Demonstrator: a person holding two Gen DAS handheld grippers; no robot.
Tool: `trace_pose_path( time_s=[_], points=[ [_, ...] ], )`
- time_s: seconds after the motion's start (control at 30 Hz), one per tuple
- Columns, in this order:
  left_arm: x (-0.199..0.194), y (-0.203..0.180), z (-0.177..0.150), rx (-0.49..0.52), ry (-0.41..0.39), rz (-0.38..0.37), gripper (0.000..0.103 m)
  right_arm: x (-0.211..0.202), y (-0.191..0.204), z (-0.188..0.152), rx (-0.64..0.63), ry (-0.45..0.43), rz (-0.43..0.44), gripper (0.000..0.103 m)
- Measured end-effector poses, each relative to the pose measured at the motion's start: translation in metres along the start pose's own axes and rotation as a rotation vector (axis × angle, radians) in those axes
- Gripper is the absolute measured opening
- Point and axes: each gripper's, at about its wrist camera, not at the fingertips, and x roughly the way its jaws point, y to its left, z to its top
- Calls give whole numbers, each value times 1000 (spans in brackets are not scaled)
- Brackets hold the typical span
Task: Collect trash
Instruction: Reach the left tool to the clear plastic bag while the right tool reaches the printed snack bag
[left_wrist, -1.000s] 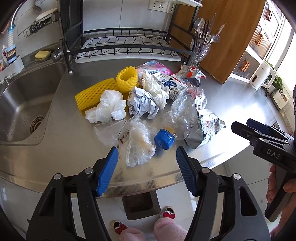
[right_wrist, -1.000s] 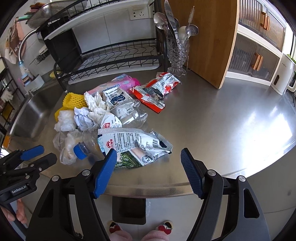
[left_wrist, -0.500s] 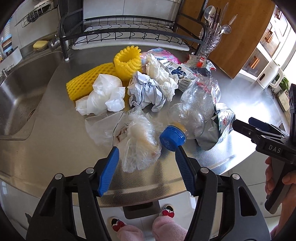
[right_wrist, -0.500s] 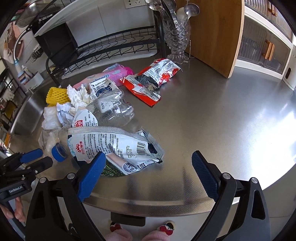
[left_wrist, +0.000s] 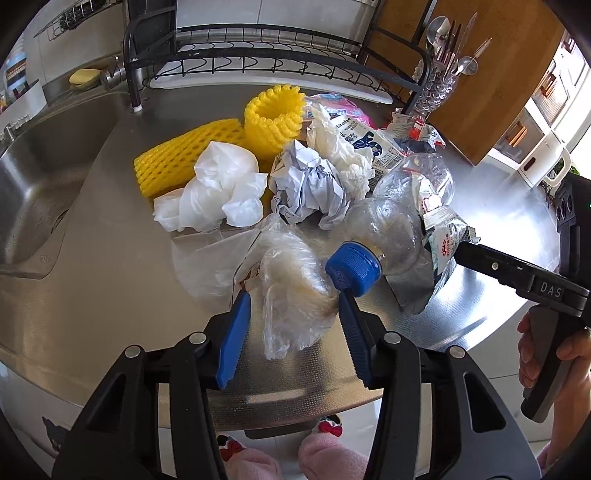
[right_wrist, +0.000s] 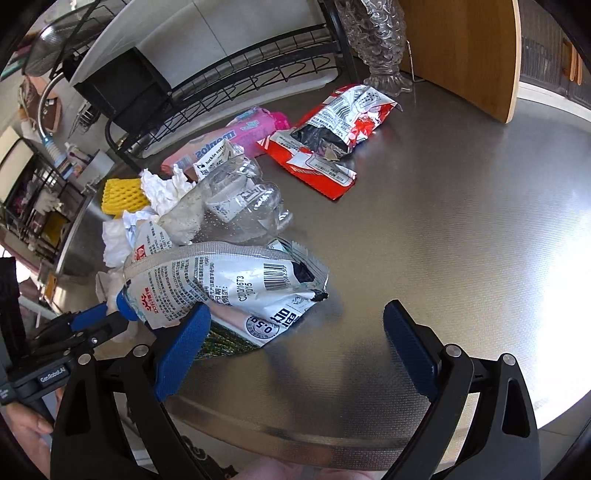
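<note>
A pile of trash lies on the steel counter (left_wrist: 92, 266). In the left wrist view my left gripper (left_wrist: 291, 321) is open, its blue pads either side of a crumpled clear plastic bag (left_wrist: 291, 291). Its right pad touches the blue cap (left_wrist: 352, 267) of a crushed clear bottle (left_wrist: 399, 218). In the right wrist view my right gripper (right_wrist: 295, 332) is wide open. Its left pad rests against a white and silver snack bag (right_wrist: 229, 280). The right gripper also shows in the left wrist view (left_wrist: 517, 273).
Yellow foam nets (left_wrist: 273, 118), white tissue (left_wrist: 221, 188), crumpled paper (left_wrist: 310, 184), a pink pack (right_wrist: 229, 144) and a red wrapper (right_wrist: 332, 133) lie behind. A sink (left_wrist: 33, 177) is at the left, a dish rack (left_wrist: 258, 48) and a glass utensil holder (right_wrist: 373, 40) at the back.
Both grippers have moved forward into the pile. The left pads have narrowed around the clear plastic bag. The right gripper has opened wider and reached the snack bag.
</note>
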Motion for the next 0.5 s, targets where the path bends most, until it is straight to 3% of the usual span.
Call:
trace_pose_path(
  time_s=[0.07,0.23,0.37,0.5],
  points=[
    [3,1,1,-1,9,-6,37,3,4,2,13,2,42,95],
    [7,-2,3,18,13,-17,30,8,10,7,20,9,90,90],
    [8,0,5,15,15,-33,25,11,16,9,-16,21,95,65],
    [7,2,7,19,16,-40,21,14,24,8,-56,34,78,29]
  ],
)
